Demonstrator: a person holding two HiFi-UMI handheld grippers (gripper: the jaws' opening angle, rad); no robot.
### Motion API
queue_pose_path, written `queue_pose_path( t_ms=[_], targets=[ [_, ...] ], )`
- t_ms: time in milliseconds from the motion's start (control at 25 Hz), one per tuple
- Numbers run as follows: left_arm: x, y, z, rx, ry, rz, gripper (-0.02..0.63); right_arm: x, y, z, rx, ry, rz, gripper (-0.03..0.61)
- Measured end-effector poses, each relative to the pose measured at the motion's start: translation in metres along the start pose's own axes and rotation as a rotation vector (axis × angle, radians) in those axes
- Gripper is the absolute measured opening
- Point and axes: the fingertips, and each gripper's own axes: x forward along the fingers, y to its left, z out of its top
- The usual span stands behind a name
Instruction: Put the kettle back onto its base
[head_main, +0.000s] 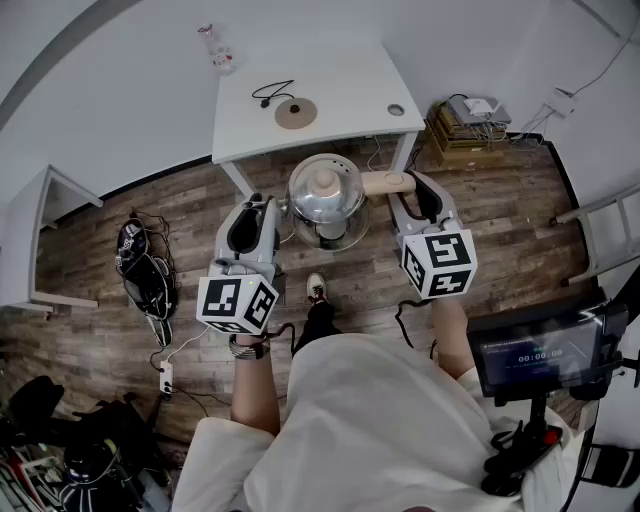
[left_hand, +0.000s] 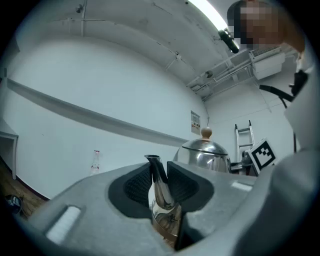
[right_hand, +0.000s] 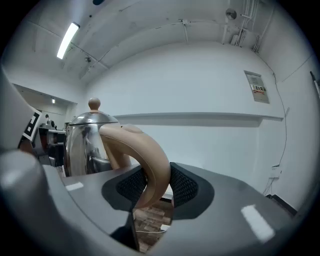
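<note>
The wooden floor (head_main: 500, 230) spreads below me, and the white table (head_main: 340, 100) stands just ahead. The steel kettle (head_main: 325, 200) hangs in the air over the floor, short of the table's near edge. My left gripper (left_hand: 160, 187) is clamped on its spout (left_hand: 158, 175). My right gripper (right_hand: 152, 185) is clamped on the tan handle (right_hand: 145, 145). The round base (head_main: 296, 113) lies on the tabletop, well apart from the kettle, with a black cord (head_main: 270, 93) touching it. A small bottle (head_main: 218, 50) stands beyond the table's far left corner.
</note>
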Motion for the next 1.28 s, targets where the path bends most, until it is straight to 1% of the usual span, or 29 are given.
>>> queue_pose_path(
  t_ms=[440,640,760,960,1280],
  targets=[
    [0.001,0.004,0.003,0.004,-0.01,-0.007,0.097,0.001,0.003,0.006,0.016,-0.031,0.008,0.149],
    [0.013,0.006,0.003,-0.016,-0.015,-0.024,0.097,0.009,-0.005,0.013,0.01,-0.044,-0.002,0.15],
    [0.031,0.02,0.001,-0.022,-0.009,-0.021,0.098,0.03,-0.01,0.013,0.011,-0.033,0.0,0.15],
    [0.083,0.054,-0.002,-0.023,0.008,-0.009,0.097,0.089,-0.026,0.018,0.01,-0.017,0.01,0.152],
    [0.127,0.1,0.008,-0.033,0.014,-0.019,0.097,0.15,-0.027,0.036,0.017,-0.017,0.009,0.153]
  ],
)
